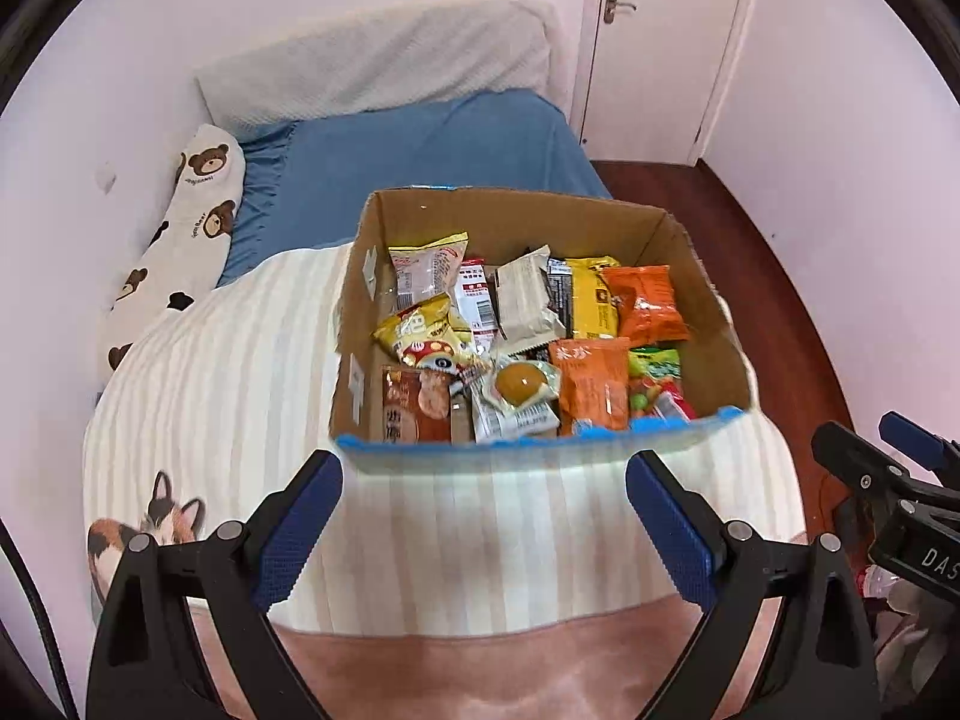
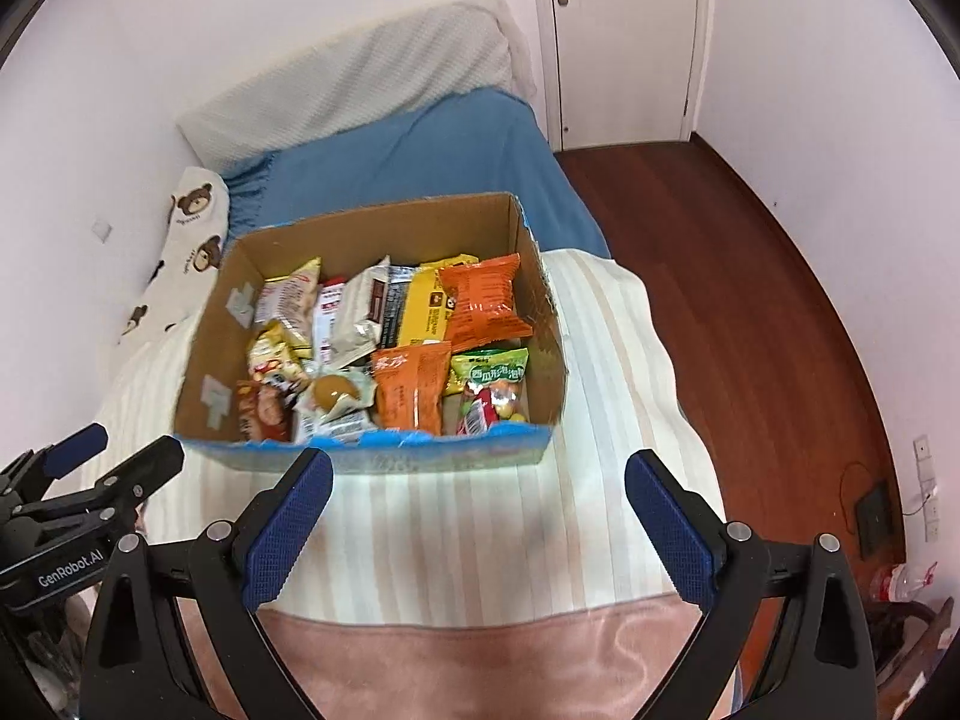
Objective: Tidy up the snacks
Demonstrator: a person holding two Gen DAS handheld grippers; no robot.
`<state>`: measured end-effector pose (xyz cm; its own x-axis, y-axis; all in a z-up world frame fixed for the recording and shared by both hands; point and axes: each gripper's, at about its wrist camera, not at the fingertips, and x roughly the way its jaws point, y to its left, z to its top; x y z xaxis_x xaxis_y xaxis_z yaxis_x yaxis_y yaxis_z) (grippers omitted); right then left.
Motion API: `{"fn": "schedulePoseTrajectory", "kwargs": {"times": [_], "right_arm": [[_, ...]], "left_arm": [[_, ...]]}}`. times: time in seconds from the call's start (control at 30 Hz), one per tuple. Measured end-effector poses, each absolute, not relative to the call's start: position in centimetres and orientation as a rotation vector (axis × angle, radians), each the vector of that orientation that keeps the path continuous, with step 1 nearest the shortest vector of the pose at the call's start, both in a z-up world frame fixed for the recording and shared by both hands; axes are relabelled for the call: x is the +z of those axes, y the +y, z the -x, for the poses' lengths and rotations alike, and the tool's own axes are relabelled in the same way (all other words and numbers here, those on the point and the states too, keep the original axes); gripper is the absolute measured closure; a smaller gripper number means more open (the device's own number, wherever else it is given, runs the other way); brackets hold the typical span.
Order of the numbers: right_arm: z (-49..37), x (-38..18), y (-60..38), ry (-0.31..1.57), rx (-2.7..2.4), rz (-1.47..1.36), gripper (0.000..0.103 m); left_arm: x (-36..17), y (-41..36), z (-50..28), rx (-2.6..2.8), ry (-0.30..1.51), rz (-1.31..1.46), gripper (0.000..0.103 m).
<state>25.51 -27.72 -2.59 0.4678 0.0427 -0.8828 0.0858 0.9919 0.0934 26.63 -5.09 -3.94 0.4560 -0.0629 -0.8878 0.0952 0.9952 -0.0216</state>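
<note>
While both tools hang short of the bed's near edge, the cardboard box (image 1: pixel 540 324) full of snack packets sits straight ahead of the left hand-held gripper (image 1: pixel 483 483) and ahead, a little to the left, of the right hand-held gripper (image 2: pixel 477 483). Both have their blue-padded fingers spread wide with nothing between them. The box's long axis runs across, left to right, in front of the two tools; its blue-taped near wall (image 2: pixel 372 450) is the part closest to them, just beyond the fingertips. Judging by the views, the left tool is squarer to the box, while the right one lies nearer the green candy bag (image 2: pixel 491 369) and the orange packet (image 2: pixel 411 390) at the box's right end. A round yellow cake in clear wrap (image 1: pixel 521 383) lies near the front, about centred ahead of the left tool.

The box rests on a cream striped blanket (image 1: pixel 240 372) spread over the bed, with a blue sheet (image 1: pixel 420 150) beyond it and a bear-print pillow (image 1: pixel 198 204) off to the far left. Past the right tool runs a dark wooden floor (image 2: pixel 750 300), and a white door (image 2: pixel 624 30) stands at the far end.
</note>
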Motion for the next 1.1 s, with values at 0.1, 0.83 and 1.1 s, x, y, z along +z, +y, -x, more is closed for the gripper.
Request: {"fn": "schedulePoseTrajectory", "kwargs": {"times": [0.1, 0.83, 1.1], "right_arm": [[-22.7, -0.4, -27.2, 1.038, -0.029, -0.098, 0.003], [-10.6, 9.7, -24.5, 0.826, 0.002, -0.031, 0.000], [-9.7, 9.5, -25.0, 0.836, -0.003, -0.059, 0.000]], "left_arm": [[-2.4, -4.8, -24.6, -0.094, 1.064, -0.025, 0.006], [4.9, -3.8, -13.8, -0.093, 0.910, -0.032, 0.006], [5.4, -3.9, -13.1, -0.074, 0.879, -0.032, 0.006]]}}
